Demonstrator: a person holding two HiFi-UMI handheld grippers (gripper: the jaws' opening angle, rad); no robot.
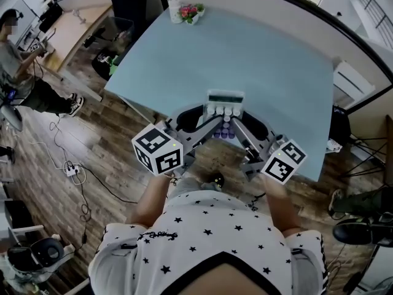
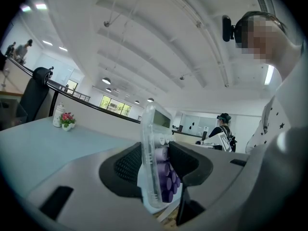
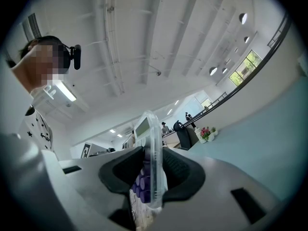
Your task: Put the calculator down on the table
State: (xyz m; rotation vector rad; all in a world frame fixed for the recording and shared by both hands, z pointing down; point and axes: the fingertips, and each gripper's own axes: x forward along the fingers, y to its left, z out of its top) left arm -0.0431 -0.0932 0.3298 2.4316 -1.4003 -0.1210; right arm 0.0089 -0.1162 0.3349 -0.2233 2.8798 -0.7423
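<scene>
Now — step: calculator held at near edge of table | left claw, right claw both clamped on it | next: lower it flat, release.

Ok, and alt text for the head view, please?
Seen from above, the left gripper and right gripper clamp a calculator between them, by the near edge of a pale blue table. A small pot of flowers stands at the table's far corner; the floor is wood.
</scene>
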